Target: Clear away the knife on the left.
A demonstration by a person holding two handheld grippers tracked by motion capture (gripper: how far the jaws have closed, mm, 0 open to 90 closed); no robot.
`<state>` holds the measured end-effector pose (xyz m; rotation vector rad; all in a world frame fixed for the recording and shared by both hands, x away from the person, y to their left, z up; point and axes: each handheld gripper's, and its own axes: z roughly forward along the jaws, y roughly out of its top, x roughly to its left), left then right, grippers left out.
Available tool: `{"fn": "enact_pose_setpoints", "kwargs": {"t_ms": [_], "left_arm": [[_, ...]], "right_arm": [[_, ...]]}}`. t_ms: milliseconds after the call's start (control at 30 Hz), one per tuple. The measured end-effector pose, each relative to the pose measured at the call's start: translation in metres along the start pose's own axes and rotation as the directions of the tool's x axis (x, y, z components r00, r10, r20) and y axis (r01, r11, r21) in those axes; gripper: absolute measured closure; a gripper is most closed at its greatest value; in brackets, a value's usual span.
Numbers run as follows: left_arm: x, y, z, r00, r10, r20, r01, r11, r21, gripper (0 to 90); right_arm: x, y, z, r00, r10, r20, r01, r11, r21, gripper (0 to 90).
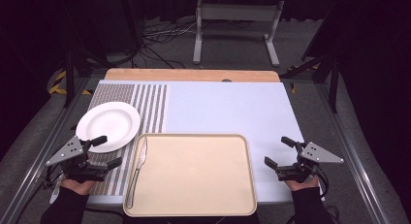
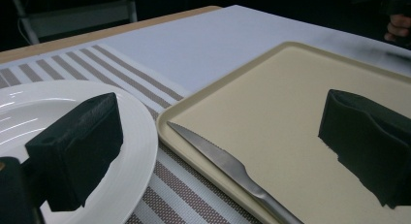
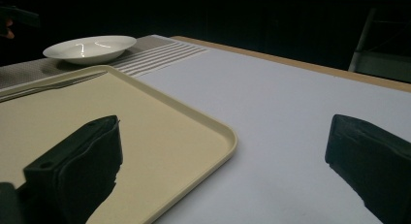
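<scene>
Both grippers, left (image 1: pixel 105 152) and right (image 1: pixel 279 151), gaped wide, empty; knife (image 1: pixel 137 169) lay along the tray's (image 1: pixel 194 212) left edge.

Left gripper (image 1: pixel 107 152) at lower left of high view, jaws spread wide, empty. Right gripper (image 1: pixel 279 151) at lower right, jaws spread wide, empty. Forearms enter from bottom edge.

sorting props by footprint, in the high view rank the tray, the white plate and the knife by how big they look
1. beige tray, by far the largest.
2. white plate, round, much smaller than the tray.
3. knife, long, lying along the tray's left rim, but so thin it covers the least area.
</scene>
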<state>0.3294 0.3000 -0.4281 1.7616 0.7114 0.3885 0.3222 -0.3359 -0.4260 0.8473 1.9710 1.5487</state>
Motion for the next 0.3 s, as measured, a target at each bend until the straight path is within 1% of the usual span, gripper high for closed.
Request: {"fn": "enact_pose_setpoints", "kwargs": {"t_ms": [33, 67, 133, 167, 300], "left_arm": [[0.0008, -0.0009, -0.001, 1.0, -0.008, -0.003, 0.008, 0.9999, -0.007, 3.1], [0.0015, -0.0021, -0.0011, 0.9998, -0.014, -0.011, 0.014, 0.9996, -0.025, 3.1], [0.0022, -0.0032, -0.0026, 0.9995, -0.029, -0.014, 0.028, 0.9991, -0.033, 3.0], [0.0024, -0.004, -0.003, 0.9991, -0.038, -0.017, 0.038, 0.9983, -0.045, 3.0], [0.0021, -0.0041, -0.0043, 0.9991, -0.037, -0.021, 0.036, 0.9982, -0.048, 2.7]], "right_arm": [[0.0, -0.0001, -0.0003, 1.0, 0.001, 0.001, -0.001, 1.0, 0.0, 0.7], [0.0, -0.0003, -0.0004, 1.0, 0.003, 0.003, -0.003, 1.0, -0.004, 0.6], [-0.0006, -0.0005, -0.0009, 1.0, 0.005, 0.004, -0.005, 1.0, -0.012, 0.6], [-0.0006, -0.0006, -0.0013, 1.0, 0.007, 0.006, -0.007, 1.0, -0.014, 0.5], [-0.001, -0.0004, -0.0028, 0.9999, 0.01, 0.009, -0.01, 1.0, -0.024, 0.4]]}}
